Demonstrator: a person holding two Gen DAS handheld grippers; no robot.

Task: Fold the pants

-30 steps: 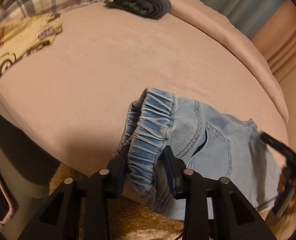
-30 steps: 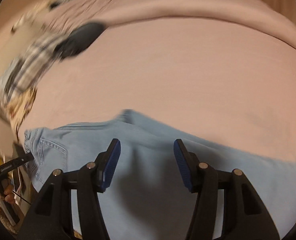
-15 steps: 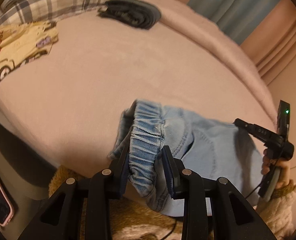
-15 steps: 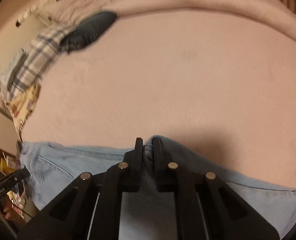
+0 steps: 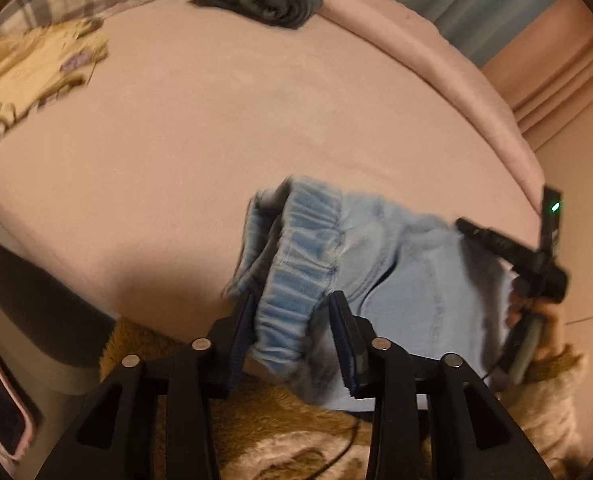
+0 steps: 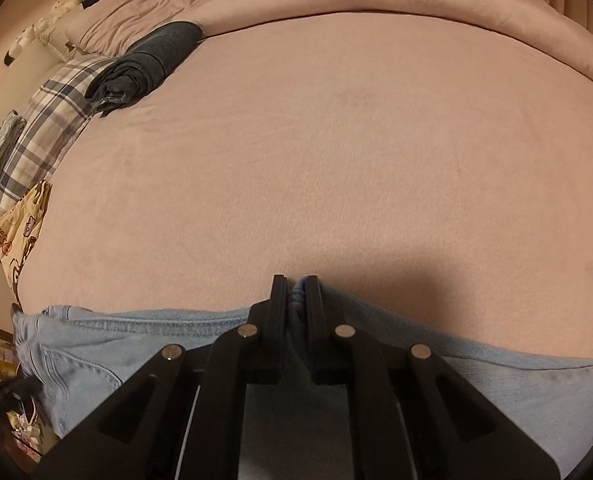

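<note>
Since a second ago: your right hand-held gripper point(image 6: 295, 300), then wide open over the denim, has closed on the far edge of the pants point(image 6: 116, 344); your left hand-held gripper point(image 5: 292, 312) has kept the waistband between its fingers.

Left hand-held gripper: its jaws stand moderately apart with the bunched elastic waistband point(image 5: 300, 264) between them, the fabric touching both pads as far as you can see. Blur makes the firmness of the grip hard to judge, so squeeze before you pull.

Pants: pale blue denim lying along the near edge of the bed point(image 5: 224, 128), at 6 o'clock in both views, the waistband end towards your left, the legs running off towards your right.

Right hand-held gripper: nearly closed, with a thin fold of the denim edge pinched between the fingers.

Step in hand: you appear to be lifting both held points to carry one half of the pants over the other.

How to do it well: raise both grippers together and level, keep the cloth taut between them, and lay the edges flush before releasing.

Other things: dark folded garment point(image 6: 144, 68) at 10 o'clock in the right view, beside the plaid cloth point(image 6: 52, 116); both well apart from the pants.
</note>
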